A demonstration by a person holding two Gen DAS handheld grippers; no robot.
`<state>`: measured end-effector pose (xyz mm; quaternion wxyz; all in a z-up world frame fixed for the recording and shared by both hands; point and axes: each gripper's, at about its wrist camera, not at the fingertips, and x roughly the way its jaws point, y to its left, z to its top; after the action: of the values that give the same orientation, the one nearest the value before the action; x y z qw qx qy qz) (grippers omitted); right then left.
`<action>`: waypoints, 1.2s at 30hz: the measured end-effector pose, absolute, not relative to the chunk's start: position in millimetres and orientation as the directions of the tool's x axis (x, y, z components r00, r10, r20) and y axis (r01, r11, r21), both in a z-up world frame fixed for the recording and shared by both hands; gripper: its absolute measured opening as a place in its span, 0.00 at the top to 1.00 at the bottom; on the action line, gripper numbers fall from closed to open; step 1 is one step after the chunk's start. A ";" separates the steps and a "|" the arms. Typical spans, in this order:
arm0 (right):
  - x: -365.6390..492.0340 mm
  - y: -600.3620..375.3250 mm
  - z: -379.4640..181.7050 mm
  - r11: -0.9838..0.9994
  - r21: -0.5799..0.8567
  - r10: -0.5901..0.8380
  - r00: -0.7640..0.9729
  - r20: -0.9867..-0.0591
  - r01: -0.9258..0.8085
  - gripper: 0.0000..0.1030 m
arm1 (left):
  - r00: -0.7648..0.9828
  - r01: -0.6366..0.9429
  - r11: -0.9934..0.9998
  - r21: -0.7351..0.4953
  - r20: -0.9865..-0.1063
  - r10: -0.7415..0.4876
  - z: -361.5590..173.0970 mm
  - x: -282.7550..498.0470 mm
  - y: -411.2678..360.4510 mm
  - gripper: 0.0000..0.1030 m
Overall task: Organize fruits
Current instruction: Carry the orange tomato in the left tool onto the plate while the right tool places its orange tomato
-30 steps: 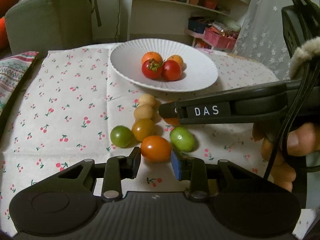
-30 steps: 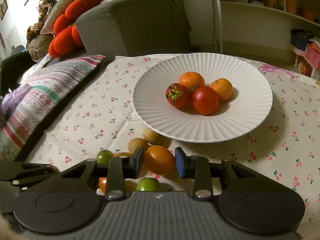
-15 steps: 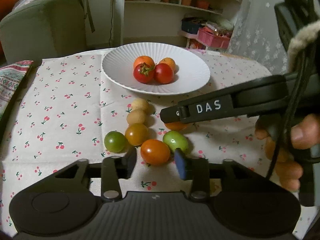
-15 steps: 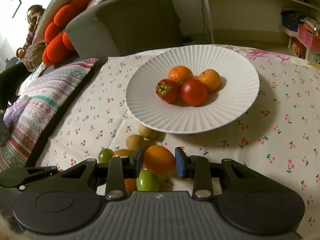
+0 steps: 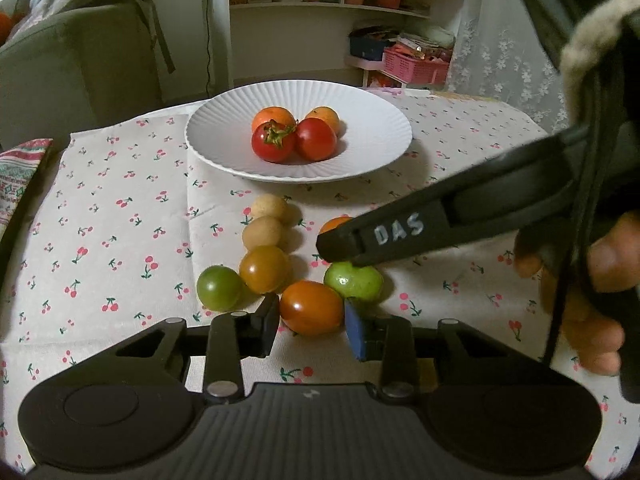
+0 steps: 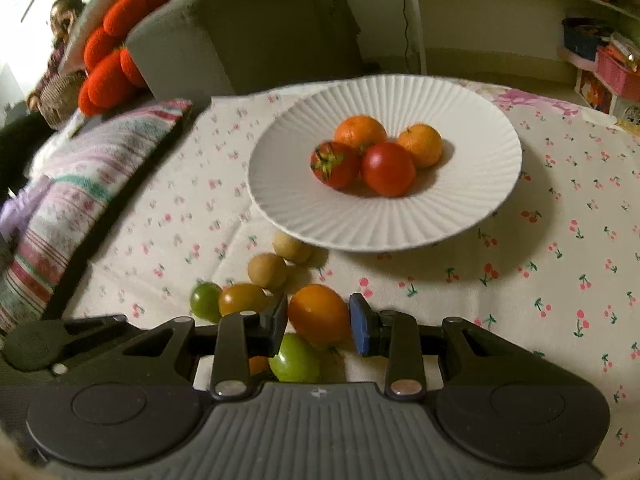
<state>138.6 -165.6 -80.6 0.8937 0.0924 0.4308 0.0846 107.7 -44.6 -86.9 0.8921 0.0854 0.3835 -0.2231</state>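
A white ribbed plate (image 5: 372,148) (image 6: 472,208) holds two red tomatoes (image 5: 314,139) and two small oranges (image 6: 420,145). Loose fruit lies in front of it. My left gripper (image 5: 311,326) is open around an orange-red tomato (image 5: 312,307) on the cloth. My right gripper (image 6: 319,322) holds an orange fruit (image 6: 319,314) between its fingers, lifted above a green tomato (image 6: 296,360) (image 5: 354,280). The right gripper's side shows in the left wrist view (image 5: 344,244).
Two tan round fruits (image 5: 266,220), a brownish tomato (image 5: 265,269) and a dark green tomato (image 5: 219,288) lie on the cherry-print cloth (image 5: 120,220). A sofa (image 6: 248,28), striped cushion (image 6: 80,200) and shelves (image 5: 340,0) stand beyond.
The right gripper has lifted with the orange fruit and moved a little towards the plate. The left gripper has stayed around the orange-red tomato, tilting up slightly.
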 end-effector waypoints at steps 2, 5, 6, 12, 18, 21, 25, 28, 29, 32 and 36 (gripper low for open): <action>138.2 -164.8 -82.5 0.971 0.230 0.224 0.614 -0.756 -0.071 0.72 | 0.603 0.470 0.883 -0.016 -0.724 -0.334 -86.6 106.1 -45.3 0.83; 135.7 -164.1 -77.4 0.974 0.215 0.211 0.629 -0.748 -0.071 0.73 | 0.595 0.475 0.879 -0.028 -0.727 -0.344 -85.9 105.7 -44.8 0.83; 135.5 -164.7 -75.7 0.973 0.220 0.215 0.631 -0.745 -0.072 0.73 | 0.592 0.476 0.879 -0.034 -0.726 -0.348 -85.2 105.9 -44.7 0.83; 135.3 -167.9 -69.6 0.970 0.235 0.221 0.631 -0.743 -0.062 0.73 | 0.596 0.481 0.874 -0.069 -0.705 -0.383 -74.9 102.3 -41.4 0.83; 133.4 -171.8 -62.2 0.963 0.263 0.236 0.641 -0.731 -0.055 0.73 | 0.607 0.472 0.876 -0.099 -0.684 -0.404 -66.7 103.3 -37.4 0.83; 131.5 -173.3 -57.1 0.959 0.279 0.247 0.645 -0.723 -0.054 0.73 | 0.612 0.470 0.876 -0.109 -0.675 -0.412 -63.1 102.8 -35.6 0.83; 128.2 -178.4 -48.3 0.951 0.305 0.261 0.660 -0.705 -0.051 0.73 | 0.624 0.463 0.876 -0.134 -0.653 -0.430 -56.6 102.9 -30.7 0.83; 125.7 -184.0 -41.7 0.944 0.326 0.270 0.676 -0.686 -0.046 0.73 | 0.634 0.456 0.877 -0.151 -0.637 -0.439 -52.5 104.0 -27.9 0.83; 124.7 -186.4 -39.2 0.941 0.334 0.272 0.682 -0.678 -0.043 0.73 | 0.637 0.454 0.877 -0.154 -0.632 -0.441 -51.3 104.4 -27.3 0.83; 122.0 -195.0 -33.3 0.934 0.356 0.269 0.704 -0.657 -0.025 0.73 | 0.648 0.449 0.878 -0.165 -0.617 -0.447 -48.0 106.3 -26.2 0.83; 122.0 -208.1 -29.5 0.923 0.384 0.253 0.726 -0.639 0.017 0.73 | 0.665 0.443 0.880 -0.170 -0.597 -0.450 -45.4 109.8 -27.6 0.83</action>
<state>122.0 -208.1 -29.5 0.9105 0.1852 0.3641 0.0647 109.8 -27.6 -45.4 0.9123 -0.0051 0.3283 -0.2446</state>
